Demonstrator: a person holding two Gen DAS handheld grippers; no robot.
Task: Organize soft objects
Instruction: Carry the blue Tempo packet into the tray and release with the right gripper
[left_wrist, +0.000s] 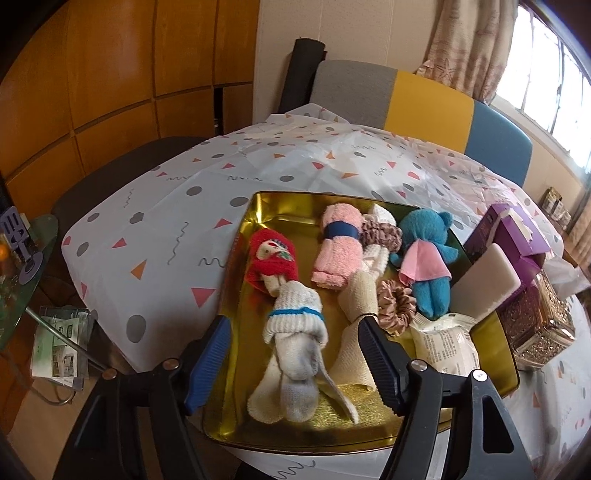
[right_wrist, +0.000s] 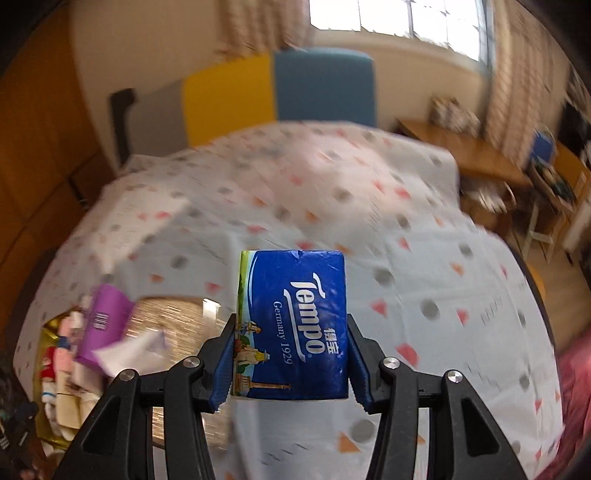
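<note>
Two grippers are showing: right gripper (right_wrist: 290, 363) is clamping a blue tissue pack (right_wrist: 295, 325) at frame centre; left gripper (left_wrist: 295, 354) jaws are gaping empty over the gold tray (left_wrist: 280, 210).

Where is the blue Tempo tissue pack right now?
In the right wrist view, the Tempo tissue pack is clamped upright in the right gripper, held above the patterned tablecloth, right of the purple box.
</note>
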